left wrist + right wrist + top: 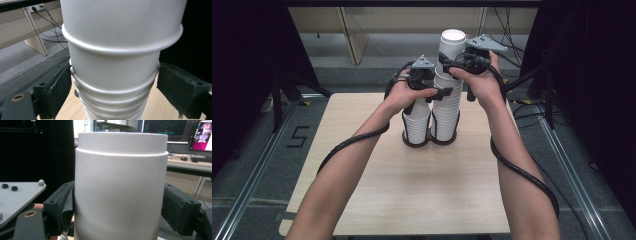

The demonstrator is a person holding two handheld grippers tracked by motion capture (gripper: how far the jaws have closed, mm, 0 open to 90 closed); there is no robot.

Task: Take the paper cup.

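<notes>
A pale wooden surface (412, 190) stands on grey flooring with dark curtains at either side, and at its far middle sit two stacks of white paper cups in a dark twin-ring holder (430, 141).

The work in hand is the tall stack (447, 107), the one nearer my right side. Its top cup (453, 47) rides well proud of the rest, and I have my right gripper (120, 202) clamped on it: both fingers (62, 205) press against the cup's wall, one on each side, as tight as this gripper goes. I judge that this grip is there to lift the one cup free.

My left gripper (113, 87) sits lower, around the nested cups just beneath. Its fingers (58, 87) bracket the stack at a rolled rim; the one on the picture's left touches, but the other seems to stand a sliver off, so I cannot tell whether it truly bites. I read it as a brace, so the stack stays down.

The short stack (417, 125) lies just beside the left gripper's fingers, under my left hand (404, 95), untouched. The top cup looks empty, showing a plain white inside.
</notes>
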